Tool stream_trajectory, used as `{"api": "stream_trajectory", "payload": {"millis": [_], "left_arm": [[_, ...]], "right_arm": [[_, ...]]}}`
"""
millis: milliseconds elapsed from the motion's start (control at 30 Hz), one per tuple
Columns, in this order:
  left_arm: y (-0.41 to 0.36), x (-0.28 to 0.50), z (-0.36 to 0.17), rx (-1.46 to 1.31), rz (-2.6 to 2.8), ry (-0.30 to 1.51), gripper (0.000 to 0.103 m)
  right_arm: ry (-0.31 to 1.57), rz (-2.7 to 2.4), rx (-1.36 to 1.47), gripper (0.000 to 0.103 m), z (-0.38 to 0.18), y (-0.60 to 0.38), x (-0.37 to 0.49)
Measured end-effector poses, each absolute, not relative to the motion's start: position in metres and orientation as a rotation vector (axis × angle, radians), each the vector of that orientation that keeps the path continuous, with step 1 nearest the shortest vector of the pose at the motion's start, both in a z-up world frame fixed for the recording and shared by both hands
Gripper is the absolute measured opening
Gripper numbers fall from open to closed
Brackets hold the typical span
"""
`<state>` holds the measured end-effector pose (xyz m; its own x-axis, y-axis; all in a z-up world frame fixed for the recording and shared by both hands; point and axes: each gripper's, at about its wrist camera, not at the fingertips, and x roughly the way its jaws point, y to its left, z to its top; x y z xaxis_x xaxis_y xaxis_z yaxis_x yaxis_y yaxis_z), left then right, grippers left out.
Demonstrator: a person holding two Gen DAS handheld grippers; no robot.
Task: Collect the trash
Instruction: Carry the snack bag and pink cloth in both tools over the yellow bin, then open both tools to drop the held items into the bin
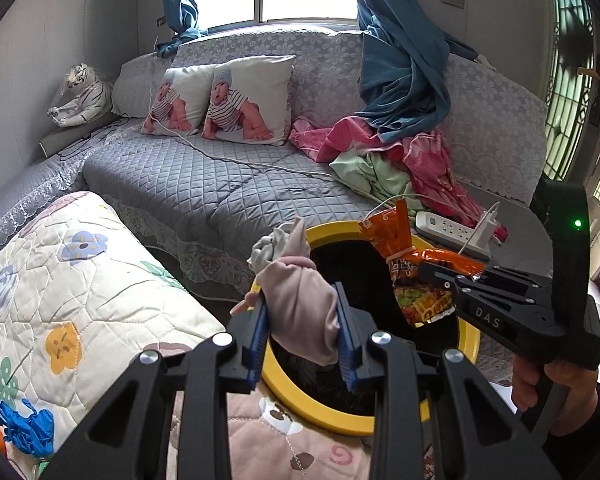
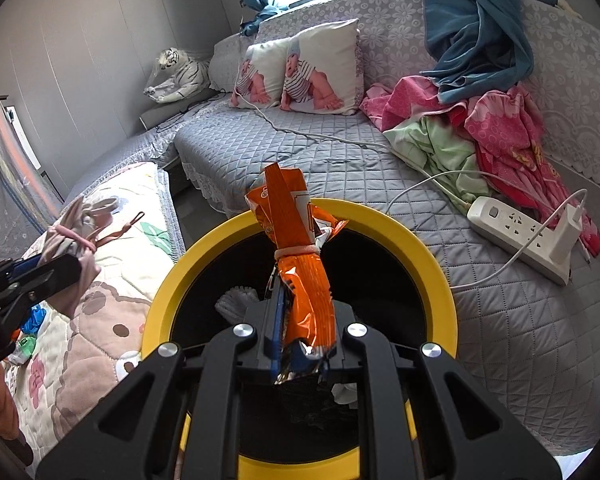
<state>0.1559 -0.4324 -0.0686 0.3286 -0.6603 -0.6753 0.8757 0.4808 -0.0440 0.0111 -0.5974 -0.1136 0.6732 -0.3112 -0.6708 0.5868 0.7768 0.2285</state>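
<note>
Centre frame, over the yellow-rimmed bin [image 2: 428,240]: right gripper [image 2: 304,340] clamped on a crinkly, light orange snack bag [image 2: 304,280], left gripper [image 1: 304,324] pinching a soft, limp pinkish cloth bundle [image 1: 300,304] mid-body; both grips look secure.

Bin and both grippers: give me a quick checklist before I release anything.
1. Left gripper clamped on the pink bundle: ok.
2. Right gripper clamped on the orange wrapper: ok.
3. Wrapper over the bin opening: ok.
4. Bundle over the opening: in the left view it looks so; in the right view it sits left of the rim: cannot tell.
5. Room in the bin: dark inside, a few pale scraps visible: ok.
6. Power strip and cable outside the rim: ok.
</note>
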Motion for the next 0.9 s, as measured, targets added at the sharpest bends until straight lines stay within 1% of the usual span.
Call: {"api": "stream_trajectory", "payload": {"millis": [367, 700, 767, 867, 900], "left_arm": [[-0.457, 0.172, -0.104, 0.312, -1.033, 0.887, 0.028], [-0.460, 0.178, -0.105, 0.275, -1.030, 0.909, 0.029], [-0.461, 0.181, -0.105, 0.259, -1.031, 0.923, 0.033], [-0.457, 0.186, -0.104, 0.222, -1.016, 0.931, 0.047], [-0.456, 0.187, -0.102, 0.216, -1.007, 0.928, 0.048]], "right_arm": [[0.669, -0.545, 0.490, 0.013, -0.116, -0.606, 0.009], [0.663, -0.579, 0.487, 0.014, -0.112, -0.610, 0.006], [0.664, -0.583, 0.490, 0.014, -0.112, -0.608, 0.006], [0.673, -0.596, 0.492, 0.014, -0.111, -0.610, 0.006], [0.676, -0.601, 0.493, 0.016, -0.111, -0.611, 0.006]]}}
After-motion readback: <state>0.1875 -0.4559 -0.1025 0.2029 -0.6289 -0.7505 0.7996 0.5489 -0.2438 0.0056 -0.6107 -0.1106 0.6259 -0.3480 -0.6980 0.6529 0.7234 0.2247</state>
